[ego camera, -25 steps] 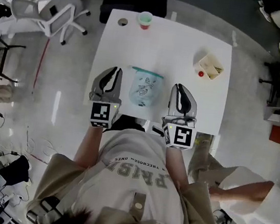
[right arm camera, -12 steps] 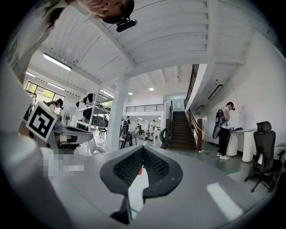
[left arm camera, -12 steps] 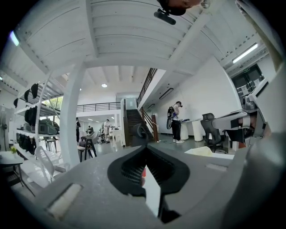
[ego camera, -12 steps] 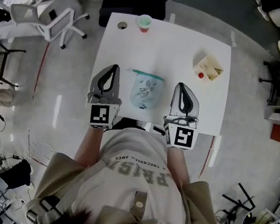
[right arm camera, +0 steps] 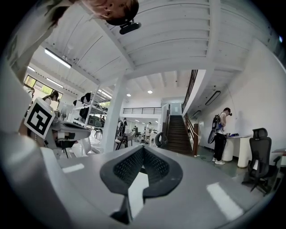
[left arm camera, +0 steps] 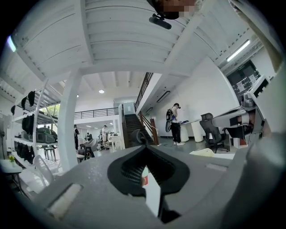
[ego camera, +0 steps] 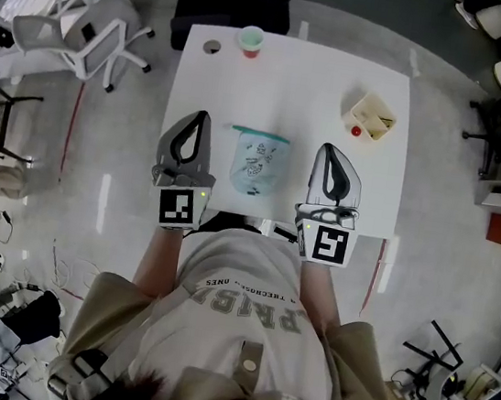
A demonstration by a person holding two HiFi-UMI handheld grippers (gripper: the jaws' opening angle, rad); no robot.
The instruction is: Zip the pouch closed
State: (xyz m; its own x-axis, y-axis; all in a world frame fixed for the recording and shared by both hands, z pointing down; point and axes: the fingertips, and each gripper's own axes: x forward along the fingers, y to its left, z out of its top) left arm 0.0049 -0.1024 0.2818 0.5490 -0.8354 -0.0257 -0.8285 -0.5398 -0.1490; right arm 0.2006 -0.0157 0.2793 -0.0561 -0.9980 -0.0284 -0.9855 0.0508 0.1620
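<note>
Head view, left of centre: the left gripper (ego camera: 203, 118) hangs over the left part of the white table (ego camera: 304, 82), jaws brought fully together with nothing between them. The left gripper view confirms it, the pads meeting on empty air. Just right of it, at the frame's centre, the pouch (ego camera: 257, 158) lies flat on the table, its teal zip edge (ego camera: 261, 134) toward the top of the frame. Further right, the right gripper (ego camera: 329, 148) is likewise closed and empty, as the right gripper view bears out. Neither tool touches the pouch, which sits between them and clear of both. Whether the zip is run shut cannot be read at this size. Assessment: the arrangement fits either tools poised beside a pouch yet to be zipped, or tools standing clear of one already closed. No next move can be prescribed until the zip's state is established.
</note>
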